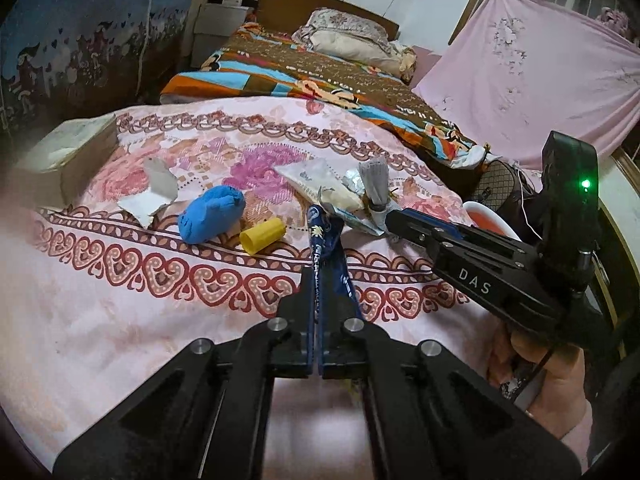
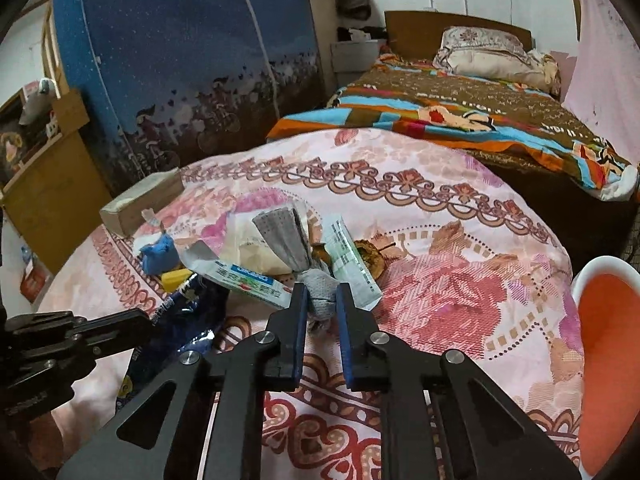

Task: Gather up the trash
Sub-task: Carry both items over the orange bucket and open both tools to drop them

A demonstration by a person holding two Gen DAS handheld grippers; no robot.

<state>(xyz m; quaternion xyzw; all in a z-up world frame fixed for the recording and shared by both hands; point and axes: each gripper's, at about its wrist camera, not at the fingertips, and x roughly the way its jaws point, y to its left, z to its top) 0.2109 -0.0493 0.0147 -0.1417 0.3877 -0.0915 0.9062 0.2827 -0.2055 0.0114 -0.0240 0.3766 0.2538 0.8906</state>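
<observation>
2 grippers, both w/ black fingers & blue pads. Left gripper (image 1: 320, 276) pressed together, pinching 1 dark blue wrapper (image 1: 325, 232): glossy, crinkled foil w/ white print, sticking up past its tips. Right gripper (image 2: 322, 294) pinching 1 grey mask (image 2: 294, 246) at its bunched lower end; pleated, soft fabric, fanning out wider beyond the tips.

All on a bed (image 1: 120, 300) w/ pink floral quilt, red heart-scroll border.

Trash count, rel. to the left gripper:
- 1 blue glove (image 1: 210, 214), balled, rubbery, ahead-left.
- 1 yellow cap (image 1: 262, 235), short plastic cylinder on its side, just left of the tips, beside the glove.
- 1 torn card piece (image 1: 154, 196), white/grey, folded, farther left.
- 1 clear plastic bag (image 1: 320, 180), flat, w/ pale contents, ahead.

Rel. to the right gripper:
- 2 flat sachets: 1 white w/ blue label (image 2: 248, 282) just left of the tips, 1 w/ green print (image 2: 352, 264) just right, both touching the mask.
- 1 brown dried peel (image 2: 370, 258), curled, ahead-right.

Also 1 tissue box (image 1: 60, 160), rectangular, far left. 1 bin (image 2: 608, 344), white rim, orange inside, smooth plastic, right of the right gripper, off the bed edge.
</observation>
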